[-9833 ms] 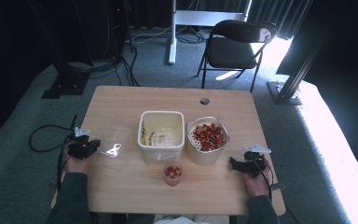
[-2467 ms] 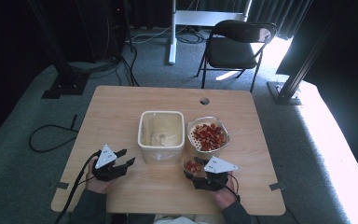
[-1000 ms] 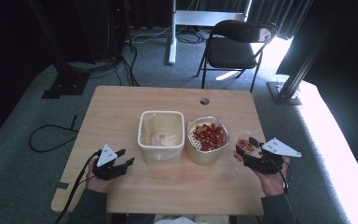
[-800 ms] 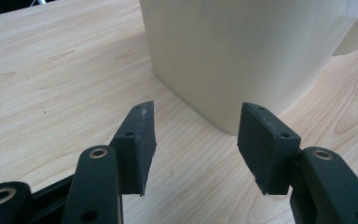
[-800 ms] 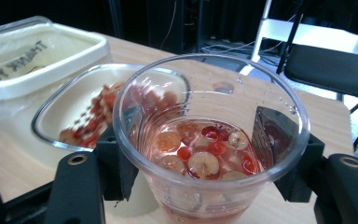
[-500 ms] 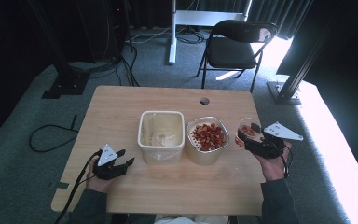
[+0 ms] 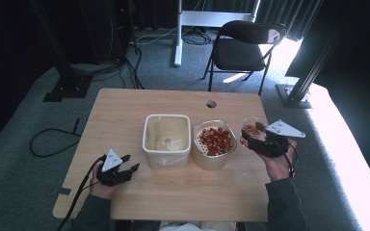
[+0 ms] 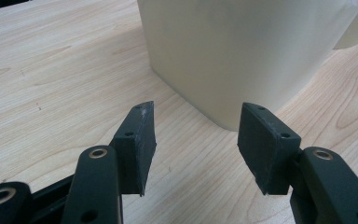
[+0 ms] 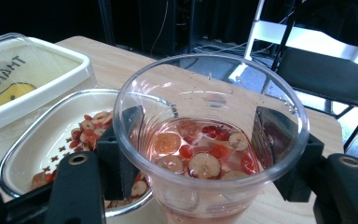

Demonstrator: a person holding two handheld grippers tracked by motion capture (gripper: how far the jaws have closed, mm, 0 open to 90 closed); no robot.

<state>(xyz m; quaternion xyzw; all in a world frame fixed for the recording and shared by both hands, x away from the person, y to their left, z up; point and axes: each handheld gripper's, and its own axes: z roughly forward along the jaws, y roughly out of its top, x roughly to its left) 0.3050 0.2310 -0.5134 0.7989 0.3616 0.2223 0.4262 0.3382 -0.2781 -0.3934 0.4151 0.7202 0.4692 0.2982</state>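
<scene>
Looking down from the high view, I saw my right gripper (image 7: 253, 138) clamped on a clear cup (image 7: 253, 129) of red fruit, held off the table (image 7: 125, 110) just right of the bowl (image 7: 214, 144) of the same fruit. A cream tub (image 7: 167, 140) stood touching the bowl's left side. My left gripper (image 7: 129, 163) rested near the tub, jaws apart. A folding chair (image 7: 244, 48) stood beyond the table.

Through the left gripper view, the jaws gaped empty over bare wood, the tub (image 8: 242, 51) just ahead blocking the way.

Through the right gripper view, both jaws pressed the cup (image 9: 209, 140); sliced fruit floated in liquid inside. The bowl (image 9: 51, 140) and tub (image 9: 32, 79) lay behind it to the left.
</scene>
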